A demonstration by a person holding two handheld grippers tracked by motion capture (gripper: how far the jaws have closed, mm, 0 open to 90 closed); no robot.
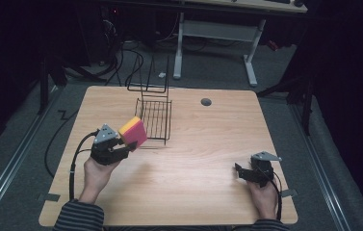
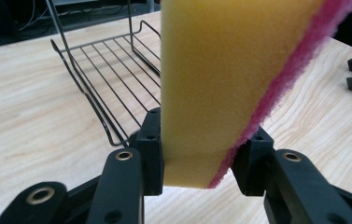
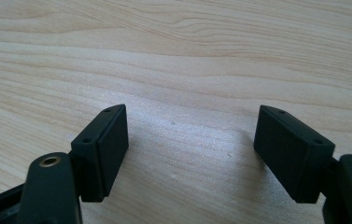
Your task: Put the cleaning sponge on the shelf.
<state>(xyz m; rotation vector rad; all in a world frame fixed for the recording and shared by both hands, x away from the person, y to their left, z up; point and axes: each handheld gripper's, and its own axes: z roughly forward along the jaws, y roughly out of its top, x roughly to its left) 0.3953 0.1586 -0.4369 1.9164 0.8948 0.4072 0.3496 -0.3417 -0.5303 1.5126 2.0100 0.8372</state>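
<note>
black jaws of the left gripper (image 2: 197, 158) rise at the bottom of the left gripper view, clamped on a sponge (image 2: 229, 79) that stands up between them. its broad face is yellow foam, and a thin pink scouring layer runs down one side, against one pad, while the other pad presses the yellow side. the foam is pinched in slightly where the pads bite near its lower end.

from the high view, the left gripper (image 1: 127, 146) is held by the person's left hand (image 1: 95, 173) over the left part of the wooden table (image 1: 193, 192), and the sponge (image 1: 133, 131) sits tilted at its tip, clear of the tabletop, pink face turned toward the camera and yellow edge on top. it hangs just beside the near left corner of a black wire rack (image 1: 156, 118), which stands on the table a little left of the middle toward the far edge. in the left gripper view the rack (image 2: 113, 74) lies behind and to the side of the sponge, not touching it.

the right gripper (image 1: 239, 172) rests low at the right side of the table in the person's right hand (image 1: 263, 197), well apart from the sponge. in the right gripper view its jaws stand wide apart with bare wood between the pads (image 3: 110, 144).

a small grey round cap (image 1: 206, 102) is set in the table near the far edge.
</note>
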